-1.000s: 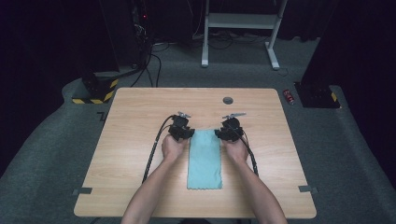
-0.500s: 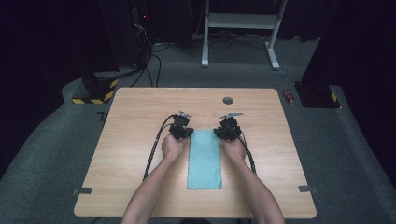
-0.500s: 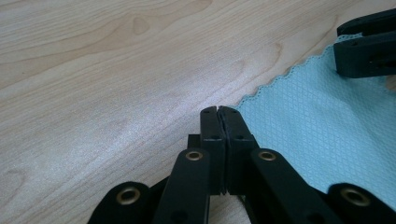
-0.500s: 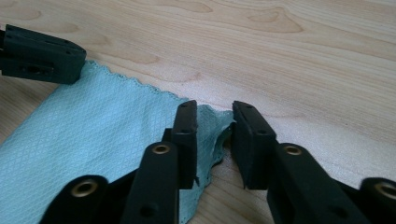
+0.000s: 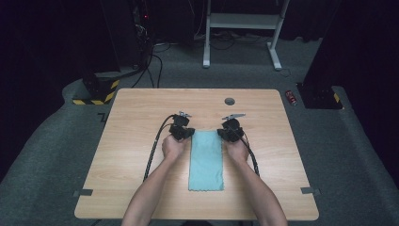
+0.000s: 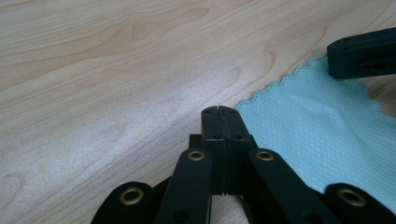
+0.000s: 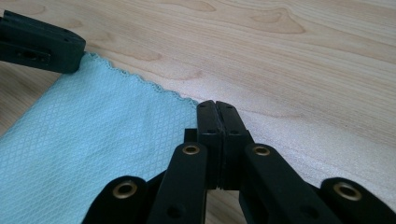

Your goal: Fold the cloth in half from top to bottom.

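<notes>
Now, the teal cloth (image 5: 206,160) lies flat as a long strip in the middle of the pale wooden counter (image 5: 141,117), its scalloped far edge between the two hands. The left claw (image 5: 184,133) sits at the far left corner, the right claw (image 5: 229,134) at the far right corner. Both have just been closing, and in each gripper view the jaws now meet tip to tip right at a corner of the cloth; whether fabric is pinched between them, I cannot tell. The counter's wood grain runs clean around the cloth, with a small dark round disc (image 5: 229,101) near its far edge. Beyond lies grey carpet (image 5: 56,141), a white metal frame (image 5: 244,28), black-and-yellow hazard striping (image 5: 94,100) at left, and darkness behind.
</notes>
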Demonstrator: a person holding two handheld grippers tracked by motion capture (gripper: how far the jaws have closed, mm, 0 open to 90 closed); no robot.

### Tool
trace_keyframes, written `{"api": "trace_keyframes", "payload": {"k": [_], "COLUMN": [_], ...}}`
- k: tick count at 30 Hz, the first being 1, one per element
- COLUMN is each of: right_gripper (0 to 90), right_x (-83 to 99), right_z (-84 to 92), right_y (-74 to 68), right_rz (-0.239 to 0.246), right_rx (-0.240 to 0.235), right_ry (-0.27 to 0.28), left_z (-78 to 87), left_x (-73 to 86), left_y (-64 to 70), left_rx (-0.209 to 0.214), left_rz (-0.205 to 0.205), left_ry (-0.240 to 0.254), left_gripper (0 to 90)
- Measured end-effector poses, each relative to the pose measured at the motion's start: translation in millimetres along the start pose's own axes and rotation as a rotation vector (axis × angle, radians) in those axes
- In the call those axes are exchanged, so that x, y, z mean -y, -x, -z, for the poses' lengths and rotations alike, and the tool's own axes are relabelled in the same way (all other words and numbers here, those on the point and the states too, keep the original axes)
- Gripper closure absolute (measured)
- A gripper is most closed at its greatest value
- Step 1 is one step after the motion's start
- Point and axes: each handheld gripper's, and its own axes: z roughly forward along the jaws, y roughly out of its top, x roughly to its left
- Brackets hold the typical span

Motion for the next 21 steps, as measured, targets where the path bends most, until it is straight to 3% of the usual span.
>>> {"api": "trace_keyframes", "payload": {"k": [11, 21], "right_gripper": [90.0, 90.0], "right_x": [-5.1, -12.0], "right_z": [15.5, 43.7], "right_y": [-4.0, -9.5], "right_rz": [0.024, 0.039], "right_rx": [-0.016, -0.027], "right_ry": [0.041, 0.083], "left_z": [13.4, 39.8], "left_x": [-4.0, -14.6], "left_y": [0.1, 7.4], "left_rx": [0.023, 0.037], "left_rz": [0.004, -0.014], "left_ry": [0.04, 0.094], "left_gripper": [90.0, 90.0]}}
